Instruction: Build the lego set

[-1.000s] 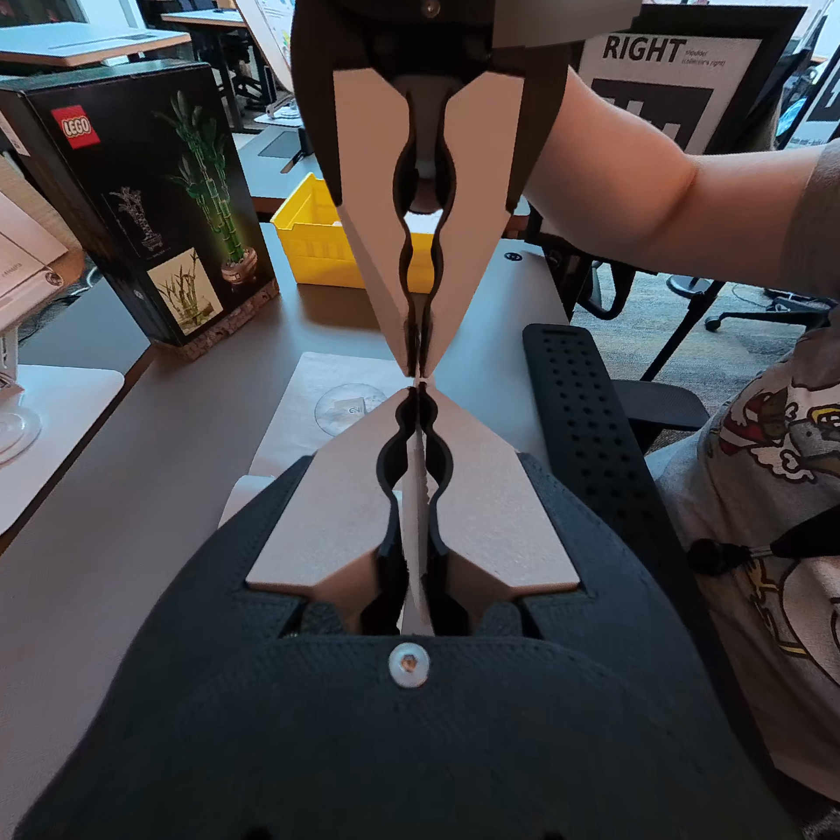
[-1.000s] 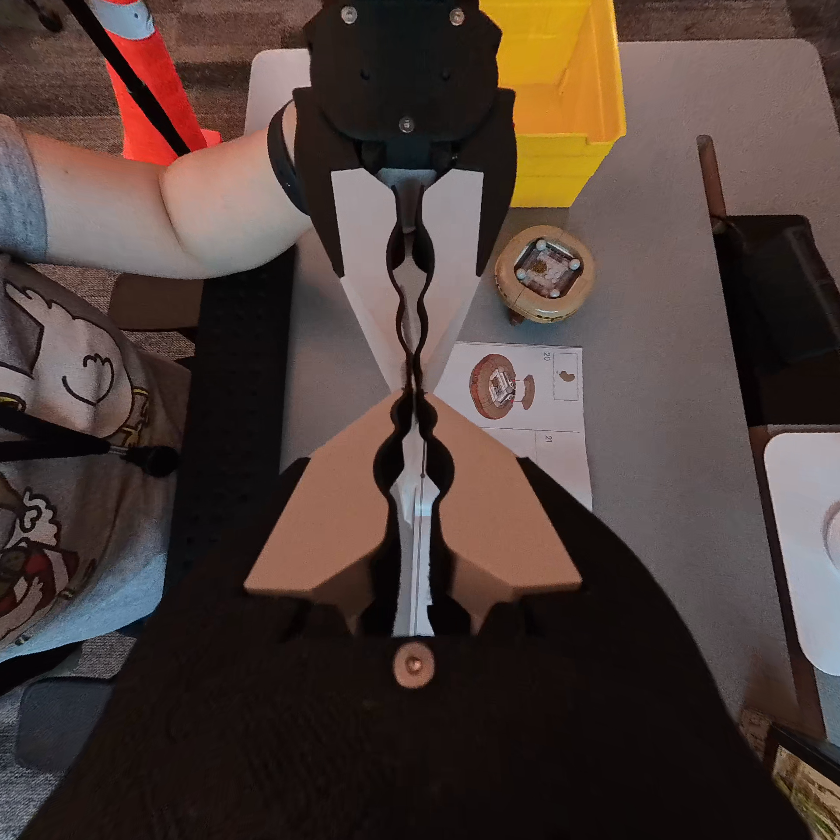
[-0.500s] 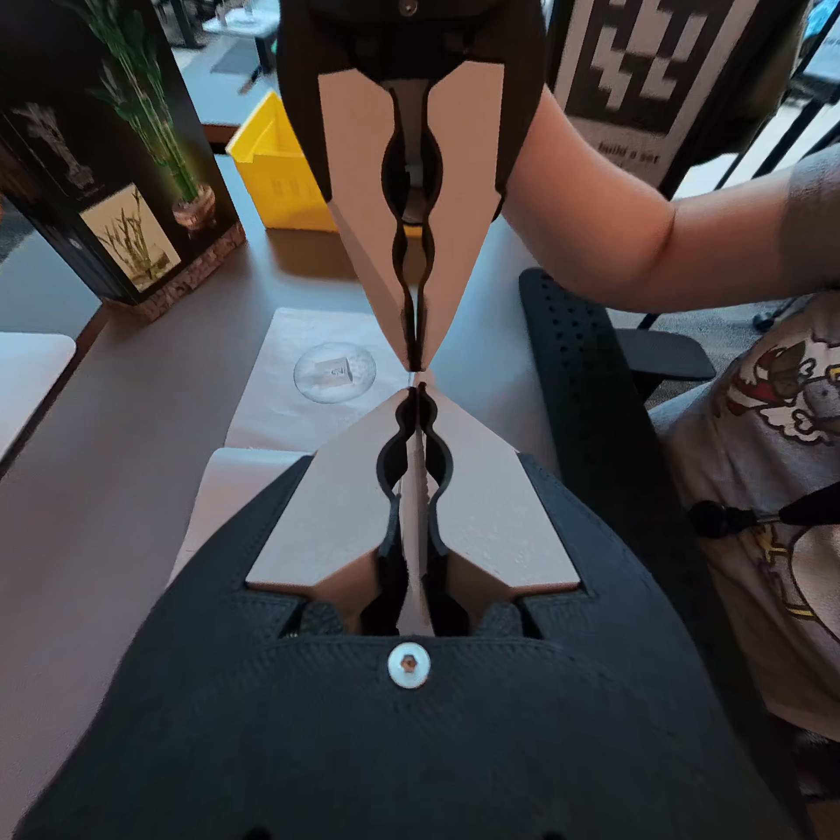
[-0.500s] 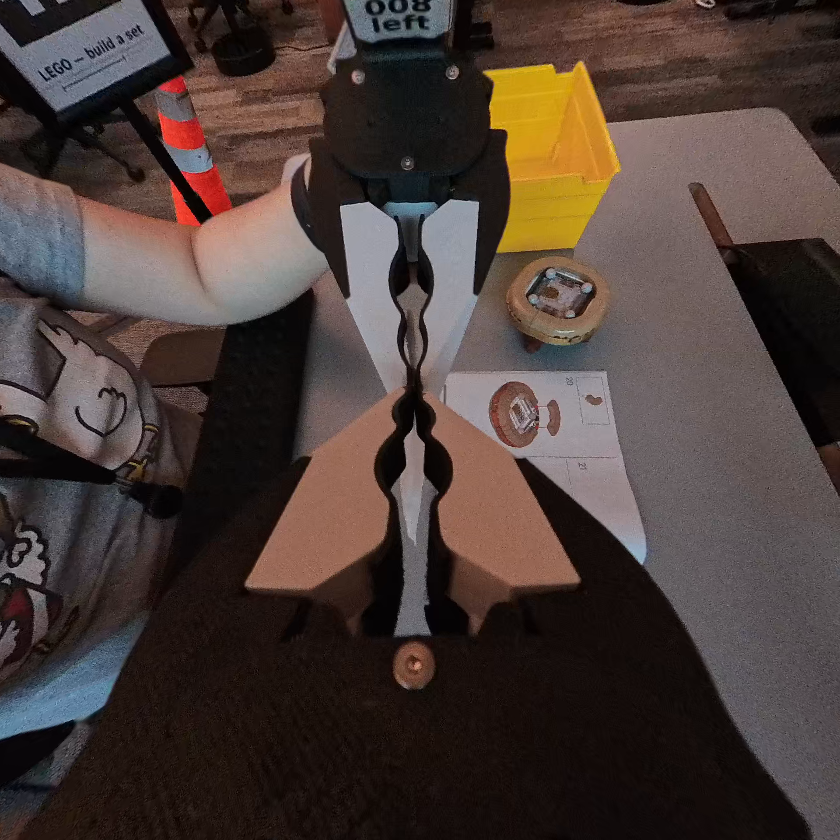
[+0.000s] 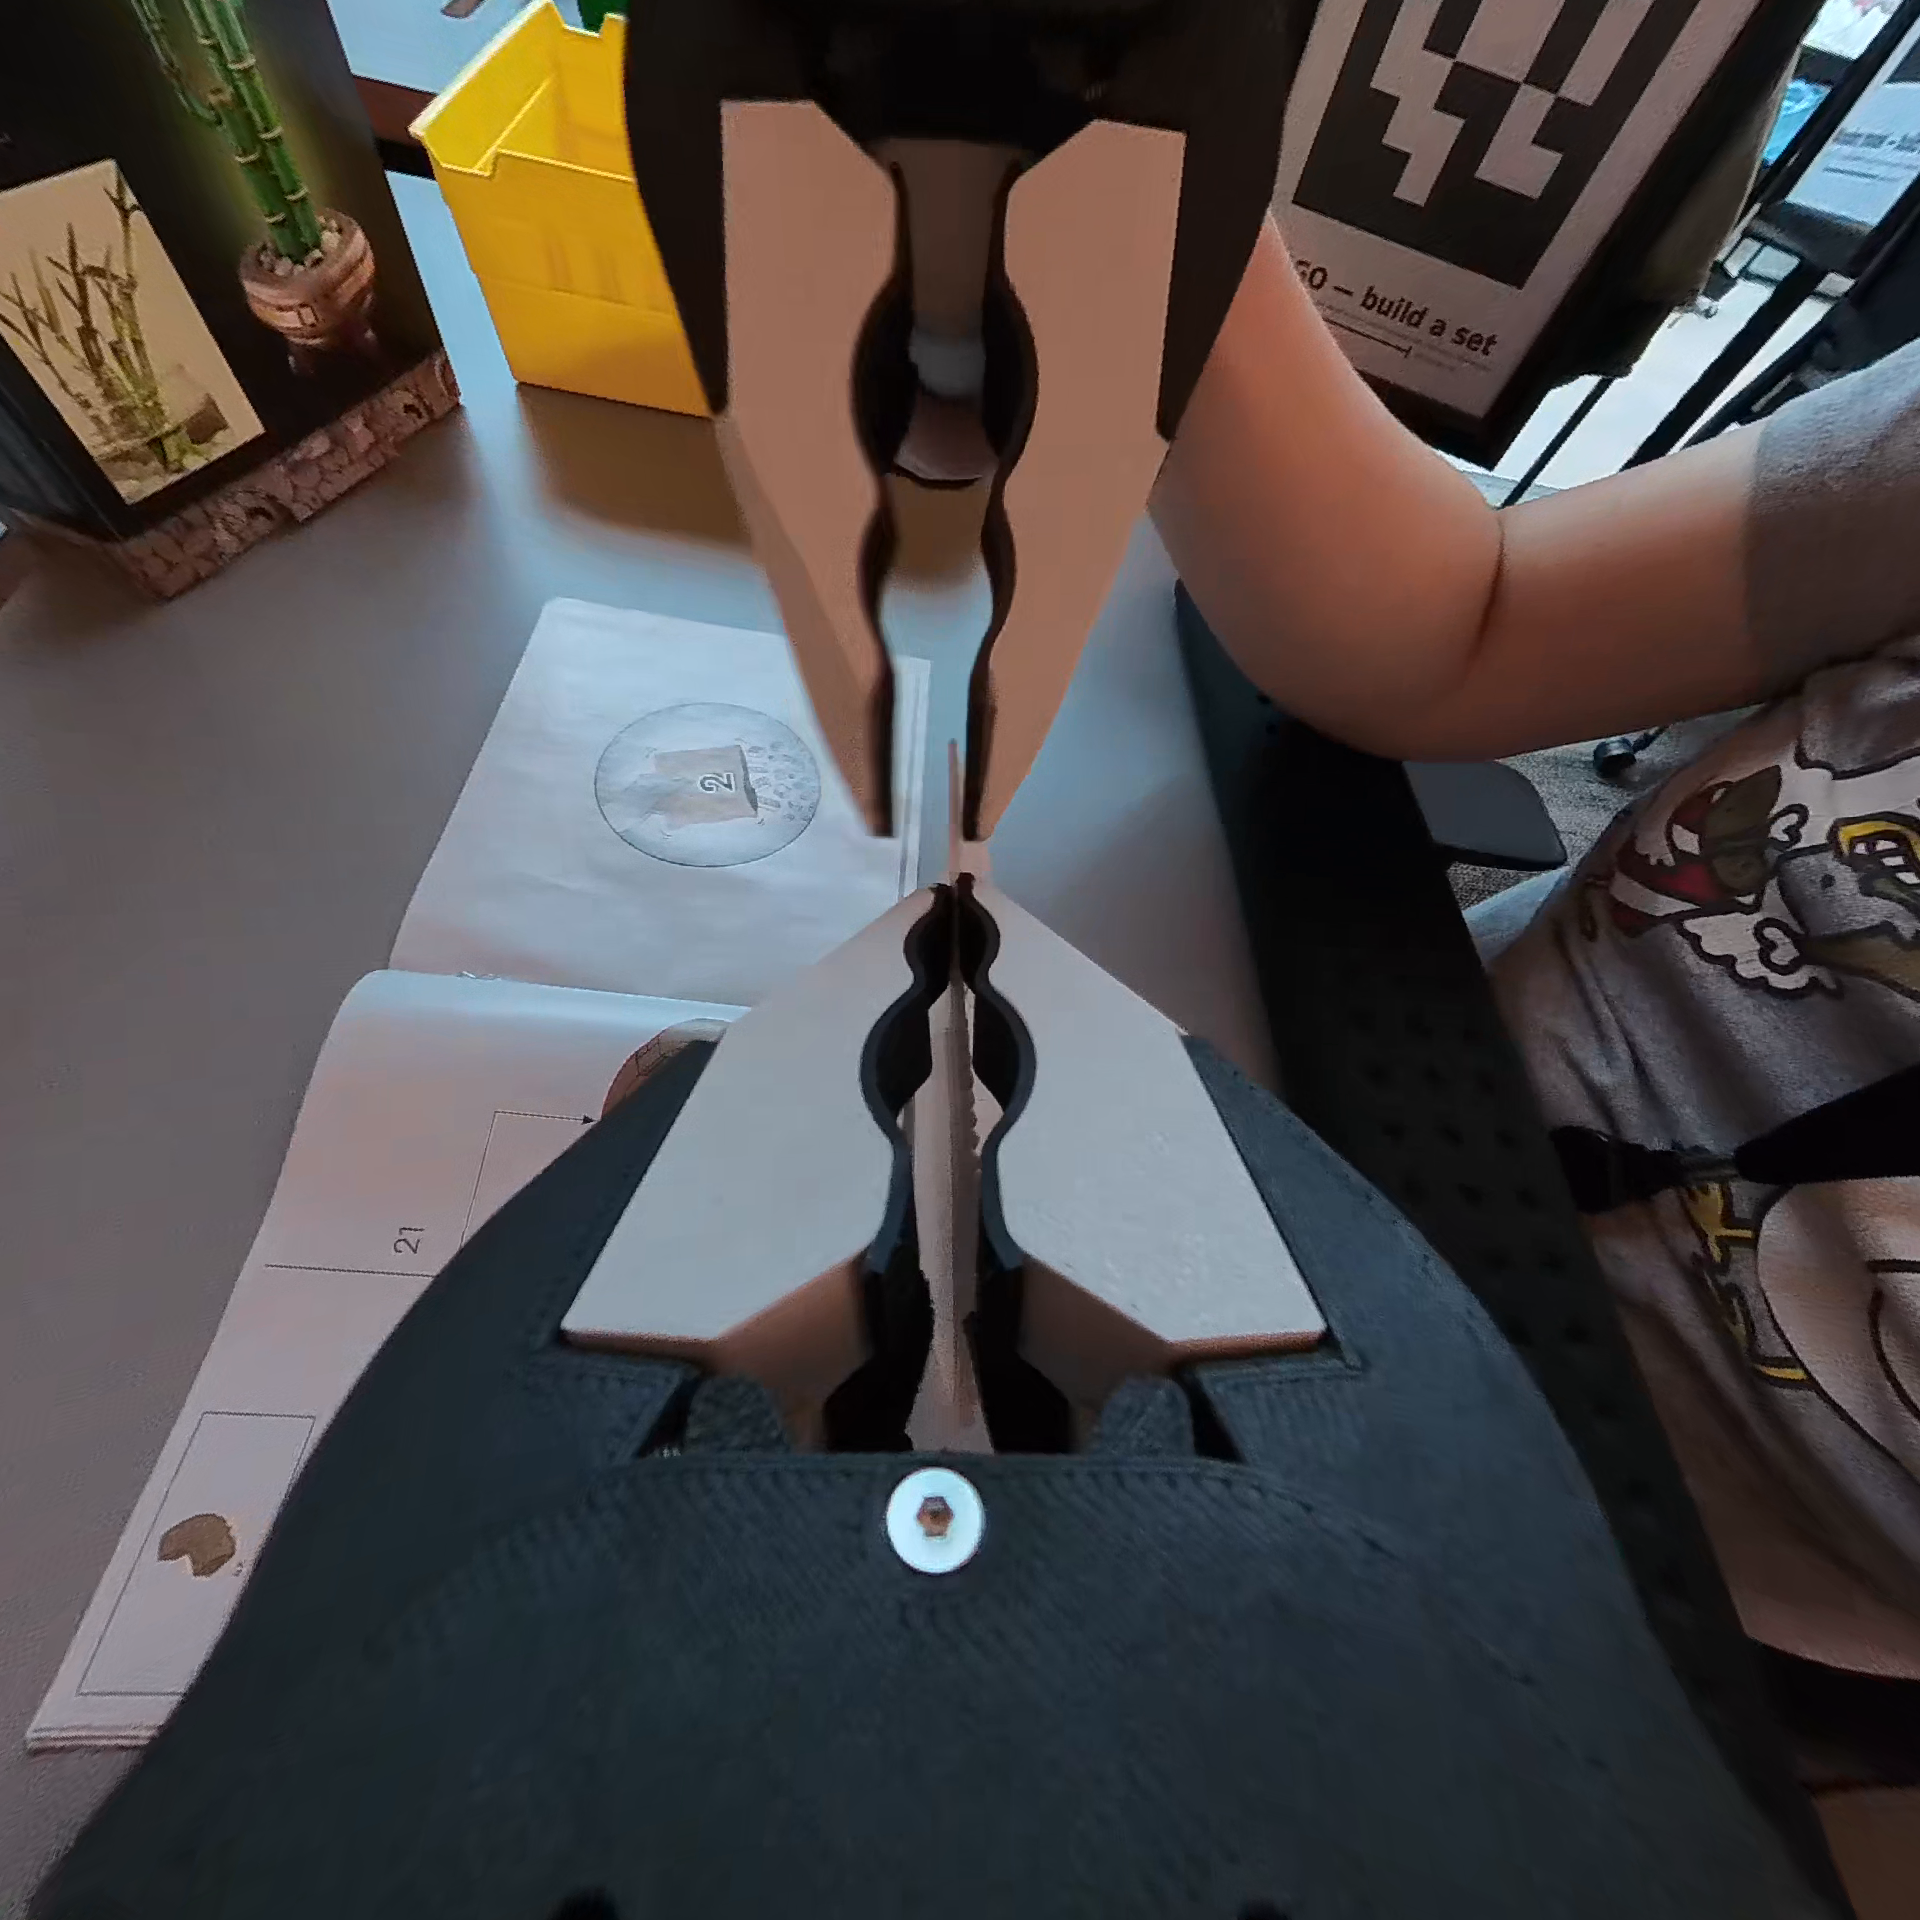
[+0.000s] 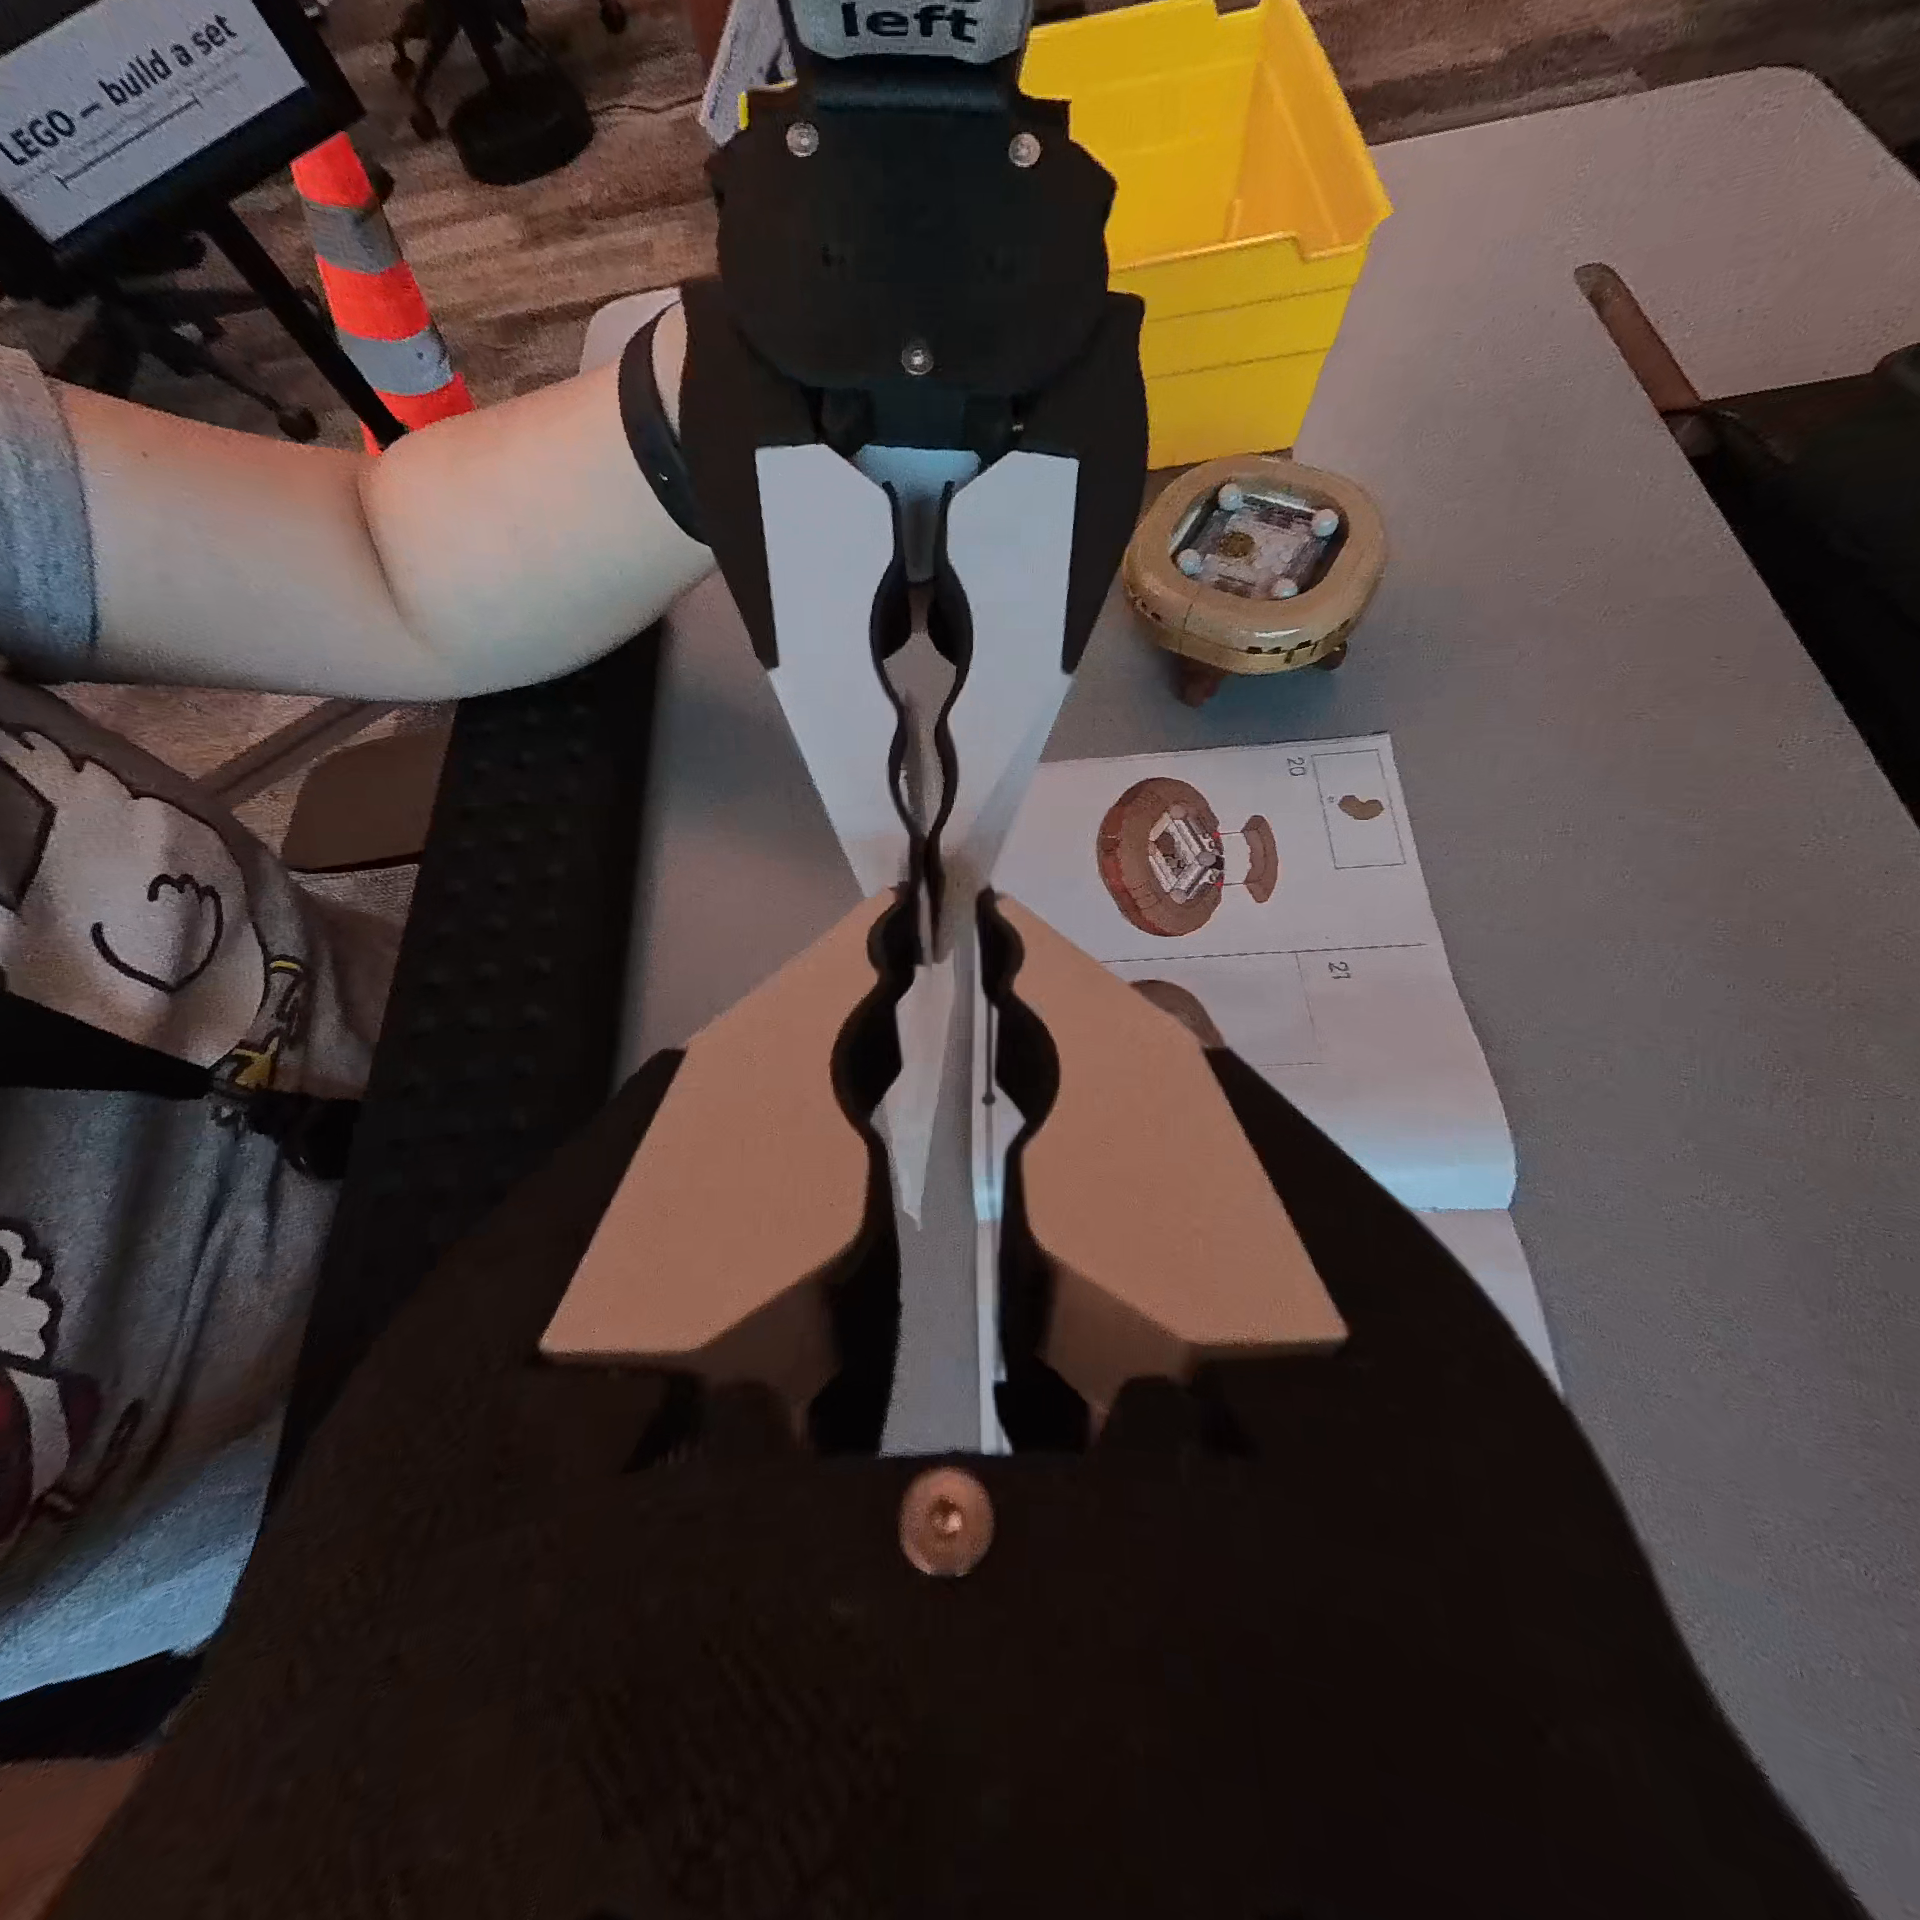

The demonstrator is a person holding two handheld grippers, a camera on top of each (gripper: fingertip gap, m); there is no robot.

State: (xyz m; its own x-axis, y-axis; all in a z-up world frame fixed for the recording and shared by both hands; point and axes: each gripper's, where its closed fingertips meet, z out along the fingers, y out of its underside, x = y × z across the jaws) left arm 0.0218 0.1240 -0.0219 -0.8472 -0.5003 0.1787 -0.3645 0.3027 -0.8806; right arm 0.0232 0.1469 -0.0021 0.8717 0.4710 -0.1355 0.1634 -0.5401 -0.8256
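Observation:
The instruction booklet point(image 5: 665, 790) lies open on the grey table point(image 6: 1683, 790); it also shows in the right wrist view point(image 6: 1247, 862). My left gripper point(image 5: 954, 888) is shut on a thin page held edge-on above the booklet. My right gripper point(image 6: 945, 904) faces it tip to tip, its jaws a little apart around the same page edge. The right gripper shows in the left wrist view point(image 5: 925, 831), the left one in the right wrist view point(image 6: 925, 883). The tan round Lego pot base point(image 6: 1252, 566) stands on the table beyond the booklet.
A yellow bin point(image 6: 1247, 208) stands at the table's far edge behind the pot base. The Lego box point(image 5: 187, 291) stands upright at the left. A black chair back point(image 5: 1340, 935) and the person's arm point(image 5: 1455, 582) are close by. An orange cone point(image 6: 374, 301) is on the floor. Only a small space, under 4 cm, lies between the two pairs of fingers. From either gripper's tips it is about 25 cm to the tan round Lego pot base point(image 6: 1252, 566).
My right gripper's jaws have parted from shut to slightly open. Both grippers have come lower and closer to the booklet, the left one still pinching the page.

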